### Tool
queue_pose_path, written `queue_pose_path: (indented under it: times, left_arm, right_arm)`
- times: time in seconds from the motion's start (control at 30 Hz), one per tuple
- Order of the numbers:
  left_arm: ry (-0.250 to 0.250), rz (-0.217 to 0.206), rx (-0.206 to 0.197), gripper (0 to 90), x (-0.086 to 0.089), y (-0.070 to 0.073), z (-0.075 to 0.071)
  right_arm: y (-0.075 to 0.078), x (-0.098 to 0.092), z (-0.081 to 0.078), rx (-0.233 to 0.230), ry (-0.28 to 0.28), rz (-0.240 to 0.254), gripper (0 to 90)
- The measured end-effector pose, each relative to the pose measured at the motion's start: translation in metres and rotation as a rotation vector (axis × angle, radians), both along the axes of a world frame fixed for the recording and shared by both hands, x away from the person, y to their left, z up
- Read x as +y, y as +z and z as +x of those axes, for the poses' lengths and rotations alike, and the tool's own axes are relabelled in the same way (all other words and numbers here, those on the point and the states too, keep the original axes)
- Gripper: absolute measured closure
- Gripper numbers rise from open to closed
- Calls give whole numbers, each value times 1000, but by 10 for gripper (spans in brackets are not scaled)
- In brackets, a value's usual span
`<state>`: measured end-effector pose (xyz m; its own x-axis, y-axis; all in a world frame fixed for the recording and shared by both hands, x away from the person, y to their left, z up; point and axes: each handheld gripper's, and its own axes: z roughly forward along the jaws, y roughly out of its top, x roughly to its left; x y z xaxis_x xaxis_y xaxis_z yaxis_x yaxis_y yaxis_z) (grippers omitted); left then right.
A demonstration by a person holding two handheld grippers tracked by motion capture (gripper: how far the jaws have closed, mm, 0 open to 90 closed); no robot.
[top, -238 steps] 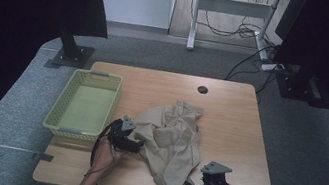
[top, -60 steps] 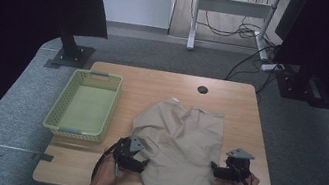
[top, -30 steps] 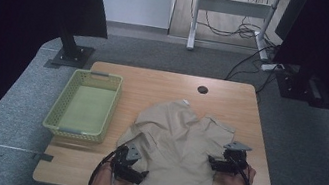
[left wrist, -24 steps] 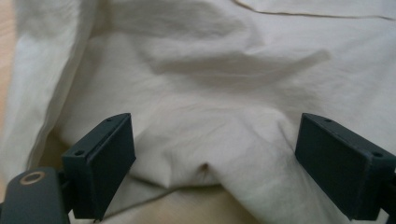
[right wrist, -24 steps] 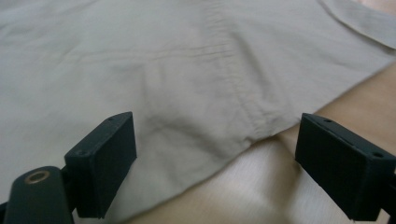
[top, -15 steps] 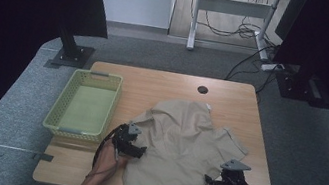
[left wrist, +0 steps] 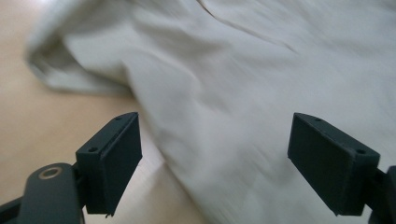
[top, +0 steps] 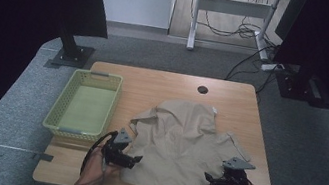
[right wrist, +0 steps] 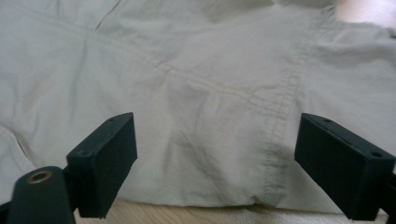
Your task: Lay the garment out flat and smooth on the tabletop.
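Note:
A beige shirt (top: 180, 138) lies spread out on the wooden table (top: 154, 83), collar toward the far side. My left gripper (top: 133, 159) is at the shirt's near left edge and points right at it. In the left gripper view the gripper (left wrist: 215, 163) is open above the blurred shirt (left wrist: 233, 70); its jaws have just been closing a little with nothing pressed between them. My right gripper (top: 209, 178) sits at the near right hem, pointing left. In the right gripper view the gripper (right wrist: 229, 168) stands open over the stitched hem of the shirt (right wrist: 187, 70).
A light green mesh basket (top: 55, 110) stands at the table's left side, close to my left hand. A round cable hole (top: 202, 89) is at the far edge. Beyond the table are monitor stands and a desk frame with cables on the floor.
The shirt has gone from bunched and pulled a second ago to lying flatter and wider. My left gripper has drawn back toward the near edge. My right gripper stays near the right hem.

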<state>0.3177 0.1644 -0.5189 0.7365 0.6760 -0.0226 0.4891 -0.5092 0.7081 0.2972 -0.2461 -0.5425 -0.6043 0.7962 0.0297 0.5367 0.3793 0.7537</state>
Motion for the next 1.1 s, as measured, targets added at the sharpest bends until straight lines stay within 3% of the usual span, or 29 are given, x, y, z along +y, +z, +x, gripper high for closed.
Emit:
queue_pose_path:
  times: [0.1,0.23,0.3,0.5,0.57,0.63,0.73,0.87,0.93,1.1]
  left_arm:
    - [-23,28,21,172,4,-11,-16]
    - [-38,29,29,223,9,-24,-29]
    - [-49,47,-7,275,8,-27,-32]
    - [-56,19,-16,580,9,-26,-24]
    - [-64,20,-12,686,7,-26,-19]
    - [-70,26,-14,792,4,-25,-17]
    - [-73,39,-21,852,0,-24,-19]
    - [-75,2,-19,868,5,-17,-26]
    - [-80,-36,-28,869,9,-10,-32]
    - [-101,-82,-110,872,15,20,-56]
  right_arm:
    - [-10,0,3,15,36,-19,151]
    - [-17,0,2,9,75,-34,198]
    - [-15,0,1,10,95,-35,302]
    - [-11,5,-14,14,143,-35,699]
    - [-10,7,-20,21,153,-38,785]
    - [-9,9,-25,21,169,-55,812]
    - [-8,10,-31,35,176,-52,839]
    - [1,6,-39,17,171,-10,846]
    - [10,3,-45,-4,166,18,847]
    - [42,0,-60,-86,172,57,849]
